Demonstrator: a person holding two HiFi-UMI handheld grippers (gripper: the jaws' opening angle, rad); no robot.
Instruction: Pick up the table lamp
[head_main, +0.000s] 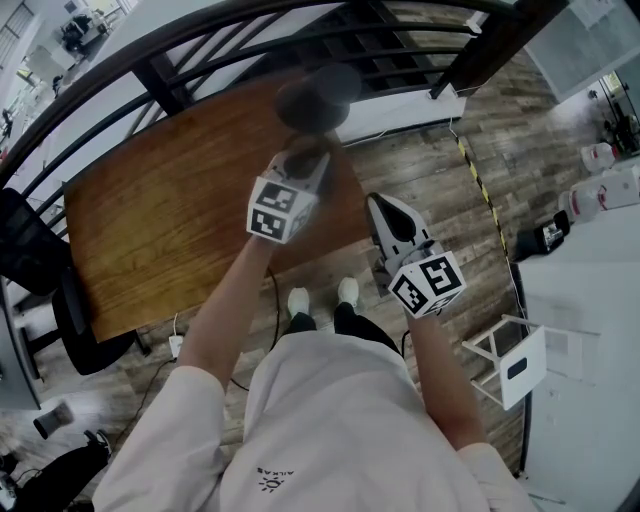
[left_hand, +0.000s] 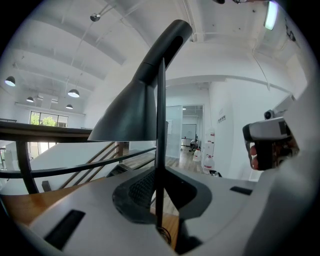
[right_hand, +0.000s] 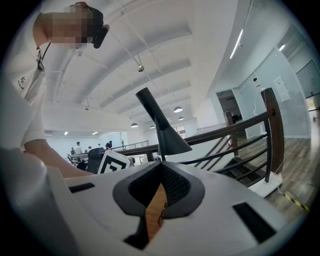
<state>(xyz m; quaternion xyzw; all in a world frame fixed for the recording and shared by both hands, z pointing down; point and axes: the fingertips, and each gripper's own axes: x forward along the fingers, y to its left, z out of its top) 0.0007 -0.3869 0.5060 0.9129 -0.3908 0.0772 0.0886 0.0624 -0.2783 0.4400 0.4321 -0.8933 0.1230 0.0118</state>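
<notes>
Left gripper (left_hand: 159, 172) has its jaws pressed onto the thin black stem of the table lamp (left_hand: 131, 107), whose dark cone shade sits at 12 o'clock above them. At 4 o'clock from it in the head view, the right gripper (right_hand: 160, 167) is empty, its tips meeting, with bare wood showing through the slit. Under both lies a brown wooden table (head_main: 170, 220) on a plank floor (head_main: 440, 170). A black railing (head_main: 250, 40) curves across at 12 o'clock. White jugs (head_main: 600, 200) stand at 3 o'clock, contents unreadable.

Matt dark lamp (left_hand: 130, 112); glossy wooden table (head_main: 170, 220).
</notes>
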